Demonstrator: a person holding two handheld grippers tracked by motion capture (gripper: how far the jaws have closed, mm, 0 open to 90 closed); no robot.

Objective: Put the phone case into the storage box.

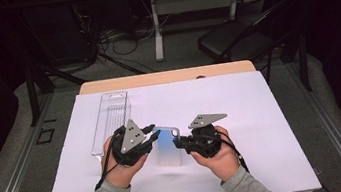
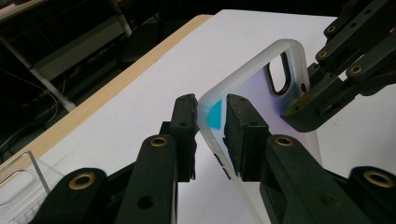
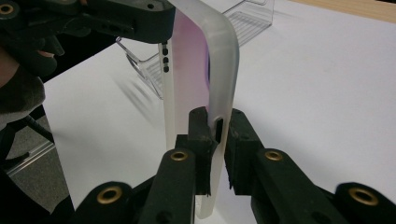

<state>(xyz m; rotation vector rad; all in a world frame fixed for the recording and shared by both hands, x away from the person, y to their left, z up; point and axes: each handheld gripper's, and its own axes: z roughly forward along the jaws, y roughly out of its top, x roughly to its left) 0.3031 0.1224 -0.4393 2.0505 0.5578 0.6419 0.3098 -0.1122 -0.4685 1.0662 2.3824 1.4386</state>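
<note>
We see a translucent phone case point(image 1: 168, 146) w/ a blue-to-violet tint held between both grippers, above the white sheet point(image 1: 264, 128) that covers the table approx. at its centre, near the person's edge.

Left gripper point(image 1: 156, 137): jaws clenched on one long side wall of the case. In the left gripper view the pads sit either side of the frosted rim point(image 2: 205, 105), one inside the case, one outside, and press on it. No earlier pic given, so we report the grip only as it stands.

Right gripper point(image 1: 179, 142): jaws clenched on the opposite side wall. In the right gripper view the rim point(image 3: 223, 74) runs up between the two pads, w/ a side cutout right at the pad line. The case stands on edge in that view.

Camera cutout point(image 2: 279, 74) of the case lies at the far end, seen from the left gripper view, just beside the right gripper's jaw tips.

Clear plastic tray point(image 1: 110, 119) lies flat on the sheet, to the left of and behind the left hand point(image 1: 121, 158), apart from the case. Right hand point(image 1: 217, 155) wraps its gripper body from below.
</note>
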